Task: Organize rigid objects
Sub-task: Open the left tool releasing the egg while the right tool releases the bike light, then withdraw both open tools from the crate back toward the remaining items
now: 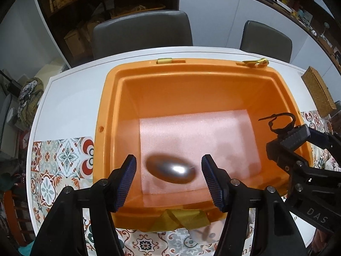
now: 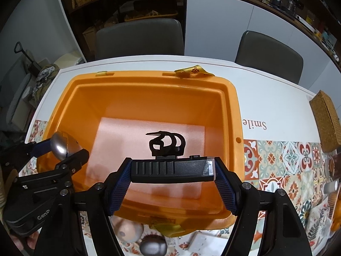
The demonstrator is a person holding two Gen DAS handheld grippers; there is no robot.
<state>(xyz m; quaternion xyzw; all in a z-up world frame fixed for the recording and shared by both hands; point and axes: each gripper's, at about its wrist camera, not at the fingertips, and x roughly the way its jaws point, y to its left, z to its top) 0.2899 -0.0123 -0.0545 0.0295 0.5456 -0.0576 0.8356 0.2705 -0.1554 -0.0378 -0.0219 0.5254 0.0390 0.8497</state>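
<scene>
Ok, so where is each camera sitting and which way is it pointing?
Left wrist: on the open left tongs, aimed down into the orange bin at a blurred silver egg; right tongs show at right.
Right wrist: on the right tongs, shut on a black tool, aimed into the bin; left tongs show at left.
Shared: bin, pink foam, two chairs.

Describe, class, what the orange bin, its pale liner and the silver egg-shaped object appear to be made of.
The orange bin looks like moulded plastic: smooth, faintly glossy, with rounded corners. The pale liner seems to be foam sheet: matte and finely pebbled. The silver egg-shaped object is probably metal, satin with a bright highlight; it is blurred, so coated plastic remains possible.
</scene>
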